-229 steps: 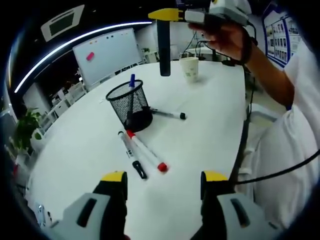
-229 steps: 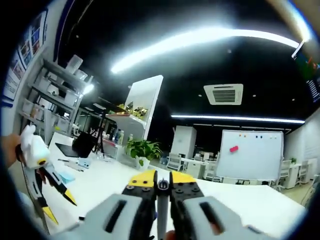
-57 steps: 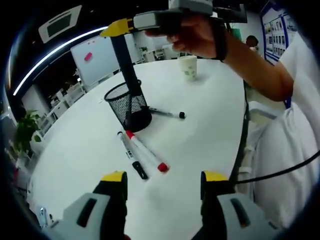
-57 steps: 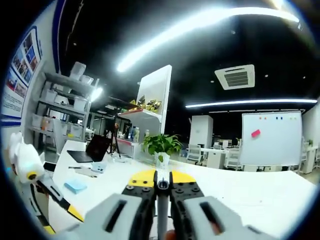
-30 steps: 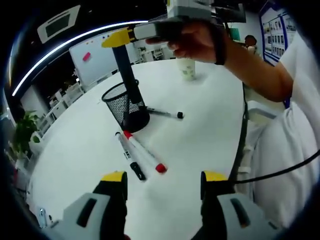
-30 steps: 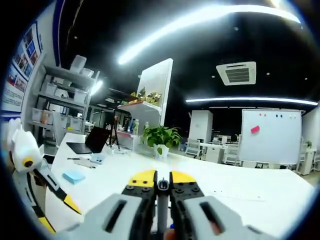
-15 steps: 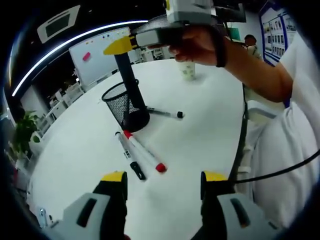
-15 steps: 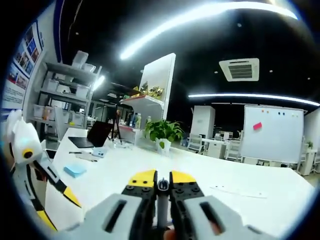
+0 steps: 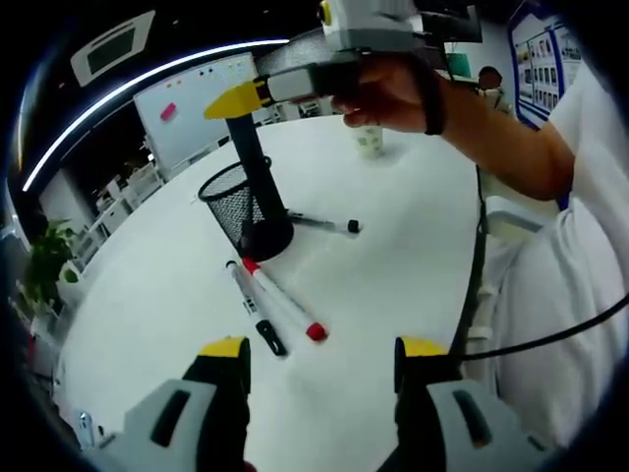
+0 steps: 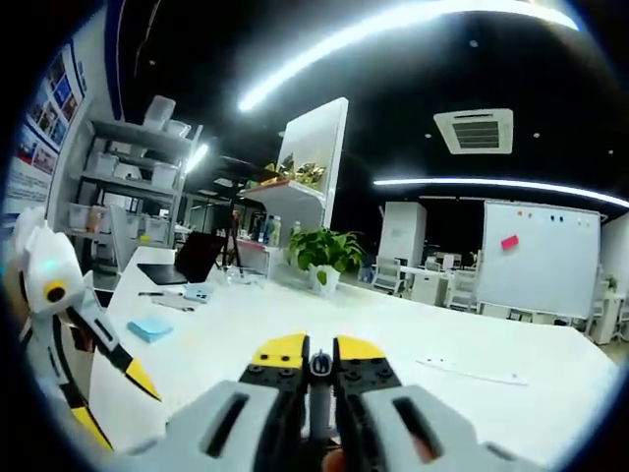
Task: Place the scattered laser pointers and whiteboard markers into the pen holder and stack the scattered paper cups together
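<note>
Right gripper [image 10: 321, 366]: jaws closed tight on a dark pen-shaped item [image 9: 248, 157], seen end-on between the yellow tips in the right gripper view; whether marker or laser pointer cannot be told. In the left gripper view this gripper [image 9: 236, 99] enters from above, carried by the person's hand [image 9: 393, 84]; the item hangs nearly upright with its lower end inside the black mesh pen holder [image 9: 241, 209]; judged to be held vertical so that it will drop straight in on release, a step not yet done.

Left gripper [image 9: 321, 349]: jaws apart and holding nothing, low over the white table [image 9: 413, 236]; judged to be waiting, aimed toward the loose pens for the next pick.

Count on the table, left gripper view: two markers lying side by side just in front of the holder, one red-capped marker [image 9: 281, 299] and one black-capped marker [image 9: 252, 308], close and roughly parallel; whether touching cannot be told; one slim black pen [image 9: 322, 223] lying beside the holder's base, possibly a laser pointer; one paper cup [image 9: 371, 141] standing upright beyond, partly behind the hand; one pen holder; further cups cannot be confirmed.
</note>
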Tool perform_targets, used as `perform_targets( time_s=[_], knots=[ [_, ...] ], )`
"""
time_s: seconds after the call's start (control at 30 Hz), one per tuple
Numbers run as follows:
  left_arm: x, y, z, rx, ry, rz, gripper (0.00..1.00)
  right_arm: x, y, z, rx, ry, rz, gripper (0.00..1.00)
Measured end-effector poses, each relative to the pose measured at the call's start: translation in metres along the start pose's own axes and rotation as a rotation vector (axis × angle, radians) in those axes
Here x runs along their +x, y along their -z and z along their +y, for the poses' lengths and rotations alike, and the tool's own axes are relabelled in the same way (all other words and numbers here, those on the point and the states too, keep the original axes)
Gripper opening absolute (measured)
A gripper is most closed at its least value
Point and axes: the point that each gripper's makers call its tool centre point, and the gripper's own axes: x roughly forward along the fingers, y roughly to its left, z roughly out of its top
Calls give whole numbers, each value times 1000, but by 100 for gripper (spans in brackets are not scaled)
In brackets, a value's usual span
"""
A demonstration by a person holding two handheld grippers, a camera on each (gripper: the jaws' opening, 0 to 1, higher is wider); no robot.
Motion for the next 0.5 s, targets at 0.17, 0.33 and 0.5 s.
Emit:
perform_targets(
  time_s=[0.17, 0.33, 0.5],
  knots=[
    [0, -1, 0, 2, 1, -2, 60, 1, 2, 1, -5, -3, 7, 10],
    [0, -1, 1, 1, -1, -2, 60, 1, 5, 2, -6, -4, 15, 10],
    [0, -1, 0, 1, 1, -1, 60, 2, 8, 2, -5, -4, 23, 10]
  ],
)
